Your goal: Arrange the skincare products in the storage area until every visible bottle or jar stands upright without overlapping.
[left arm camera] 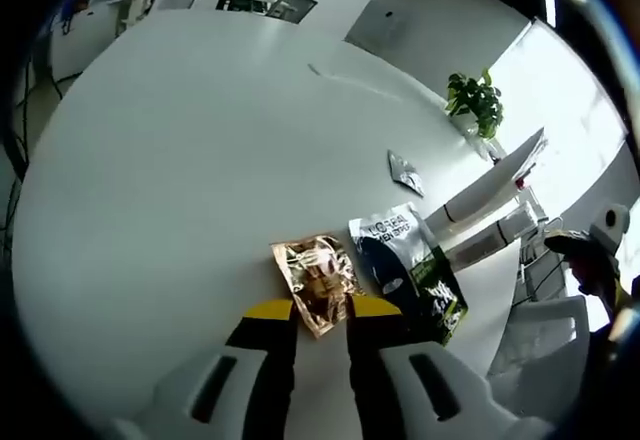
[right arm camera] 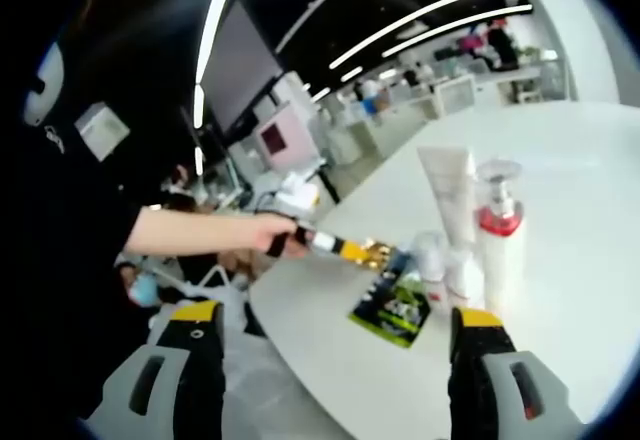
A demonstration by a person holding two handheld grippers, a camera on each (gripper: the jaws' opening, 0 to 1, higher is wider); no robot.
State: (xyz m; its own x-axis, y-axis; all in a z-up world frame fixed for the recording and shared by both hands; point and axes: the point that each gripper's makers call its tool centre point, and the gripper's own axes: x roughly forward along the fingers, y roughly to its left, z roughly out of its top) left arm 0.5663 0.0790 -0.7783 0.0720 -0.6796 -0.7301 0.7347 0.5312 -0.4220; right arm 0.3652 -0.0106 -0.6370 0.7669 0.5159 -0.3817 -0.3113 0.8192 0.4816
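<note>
The left gripper [left arm camera: 322, 335] is down at the white table [left arm camera: 150, 210], and its two yellow-tipped fingers [left arm camera: 268, 310] sit on each side of a shiny gold packet [left arm camera: 315, 278]. The packet lies flat and its near end goes between the fingers, so they look to be pinching it, but I cannot be sure the pinch is tight. Just beside it lies a dark packet with green on it [left arm camera: 410, 265], and they seem to touch at one edge. In the right gripper view, the left gripper reaches in from the left, held by a hand [right arm camera: 272, 235], with the gold packet at its tip. The right gripper [right arm camera: 340, 345] hangs in the air with its fingers spread wide and holds nothing. Near the packets stand a white tube [right arm camera: 450, 195], a pump bottle with a red collar [right arm camera: 500, 235] and a small bottle [right arm camera: 432, 260], all upright and close together. To do this step well, I think the left gripper should hold the gold packet firmly, lift it slowly so it does not drag the dark packet, and keep away from the bottles so none tips over.
</note>
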